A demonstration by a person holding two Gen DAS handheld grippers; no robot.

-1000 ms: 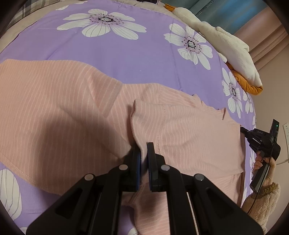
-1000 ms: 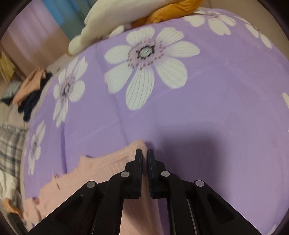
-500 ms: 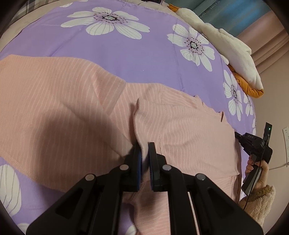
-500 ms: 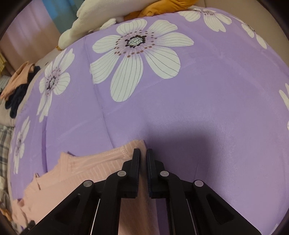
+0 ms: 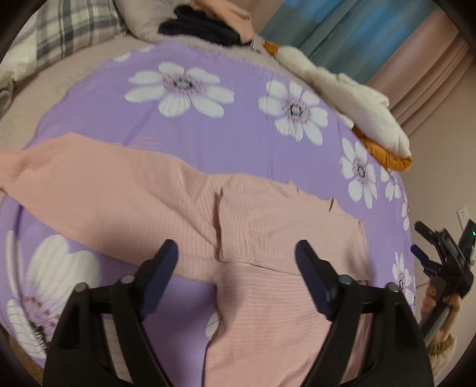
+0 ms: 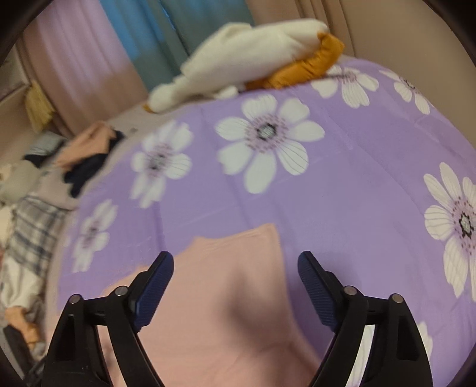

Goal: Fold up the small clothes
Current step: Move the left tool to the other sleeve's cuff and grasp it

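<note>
the pink striped garment (image 5: 267,226) lies flat on the purple flowered bedspread (image 5: 226,131) in front of you, one part folded over its middle. your left gripper (image 5: 236,256) has just spread its jaws wide and grips nothing, above the cloth. your right gripper (image 6: 235,265) has also just let go, spread over a pink corner.

One pink striped garment (image 5: 267,238) lies at centre, two grippers at six o'clock, one white-and-orange plush toy (image 5: 357,104) at two o'clock, one clothes heap (image 5: 214,26) at twelve.
</note>
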